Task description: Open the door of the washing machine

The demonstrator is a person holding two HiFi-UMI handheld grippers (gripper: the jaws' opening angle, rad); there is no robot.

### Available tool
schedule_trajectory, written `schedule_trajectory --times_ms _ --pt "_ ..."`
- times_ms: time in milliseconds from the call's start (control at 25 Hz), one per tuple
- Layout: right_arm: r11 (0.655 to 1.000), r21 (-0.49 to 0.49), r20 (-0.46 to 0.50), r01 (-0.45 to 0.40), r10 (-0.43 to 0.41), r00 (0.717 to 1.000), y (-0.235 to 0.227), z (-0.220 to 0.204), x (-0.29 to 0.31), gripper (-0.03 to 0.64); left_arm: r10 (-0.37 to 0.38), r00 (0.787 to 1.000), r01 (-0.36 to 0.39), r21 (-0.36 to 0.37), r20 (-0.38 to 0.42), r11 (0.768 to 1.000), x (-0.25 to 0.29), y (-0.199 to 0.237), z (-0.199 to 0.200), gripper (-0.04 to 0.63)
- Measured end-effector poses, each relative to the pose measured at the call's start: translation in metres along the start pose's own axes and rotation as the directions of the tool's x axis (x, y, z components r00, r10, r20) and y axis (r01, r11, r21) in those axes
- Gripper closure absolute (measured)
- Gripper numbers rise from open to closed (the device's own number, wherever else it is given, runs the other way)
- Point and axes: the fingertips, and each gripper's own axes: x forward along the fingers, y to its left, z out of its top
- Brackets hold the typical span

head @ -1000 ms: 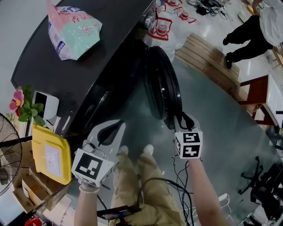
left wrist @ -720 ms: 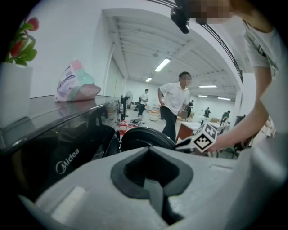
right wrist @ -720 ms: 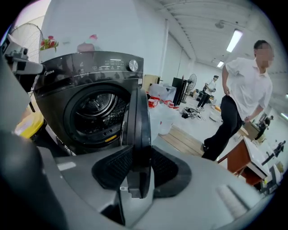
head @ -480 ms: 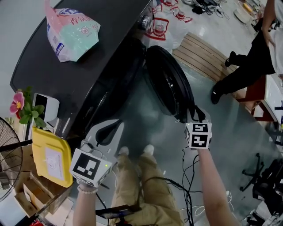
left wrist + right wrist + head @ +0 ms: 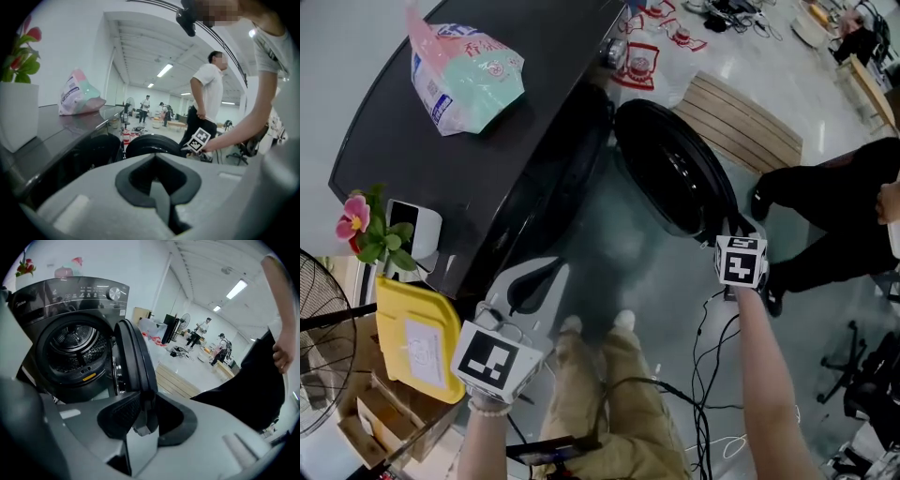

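Looking down from your head, note the dark washing machine (image 5: pixel 497 131) at upper left, with its round door (image 5: pixel 675 183) swung well out from the front. Your right gripper (image 5: pixel 731 230) sits at the door's free edge, the part of the door lowest in the head view. Its jaws have just been closing. The right gripper view shows the door's rim filling the gap between their tips, so this gripper pinches the rim. In that same view the door stands edge-on just right of the open drum (image 5: pixel 72 350), whose ribbed metal interior is exposed below the control panel (image 5: pixel 82 290).

Your left gripper (image 5: pixel 553 274) hovers near the machine's front, well apart from the door. Its jaws are pressed together with nothing between them, as the left gripper view shows.

On the machine's top lies a pink-and-green bag (image 5: pixel 469 75). Left of the machine stand a pink-flowered plant (image 5: pixel 366 230) and a yellow bin (image 5: pixel 417 337). A slatted wooden pallet (image 5: pixel 741 122) lies on the floor beyond the door. A bystander's dark-trousered legs (image 5: pixel 834 216) stand just right of your right gripper, and cables (image 5: pixel 712 347) trail across the floor beside your right forearm.
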Motion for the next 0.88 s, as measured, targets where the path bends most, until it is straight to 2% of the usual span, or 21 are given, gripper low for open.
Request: schedule_trajectory --times_ms 240,320,440,560,720,880 --pt "0.995 0.101 0.005 0.015 -0.016 1.0 -0.02 0.003 -0.009 0.518 -0.011 1.0 0.011 -0.013 -0.009 1.0 -0.016 -0.002 0.01 0.603" --pt "0.994 0.105 0.037 -0.005 0.001 0.999 -0.013 0.009 -0.023 0.518 -0.019 1.0 0.019 0.016 0.013 1.0 -0.022 -0.001 0.017 0.602" --pt "0.994 0.097 0.114 -0.057 0.046 0.992 0.005 0.027 -0.051 0.518 -0.025 1.0 0.025 0.005 0.008 1.0 -0.032 -0.003 0.027 0.601" --pt "0.99 0.083 0.188 -0.112 0.095 0.978 0.028 0.049 -0.085 0.523 -0.031 0.999 0.031 0.017 0.02 0.999 -0.041 -0.003 0.043 0.603" --pt "0.981 0.077 0.27 -0.179 0.153 0.951 0.055 0.069 -0.142 0.583 -0.04 0.997 0.036 0.064 0.072 0.997 -0.057 -0.006 0.066 0.603" --pt "0.966 0.093 0.336 -0.24 0.197 0.921 0.078 0.086 -0.199 0.607 -0.036 0.995 0.028 0.086 0.095 0.996 -0.075 -0.007 0.088 0.602"
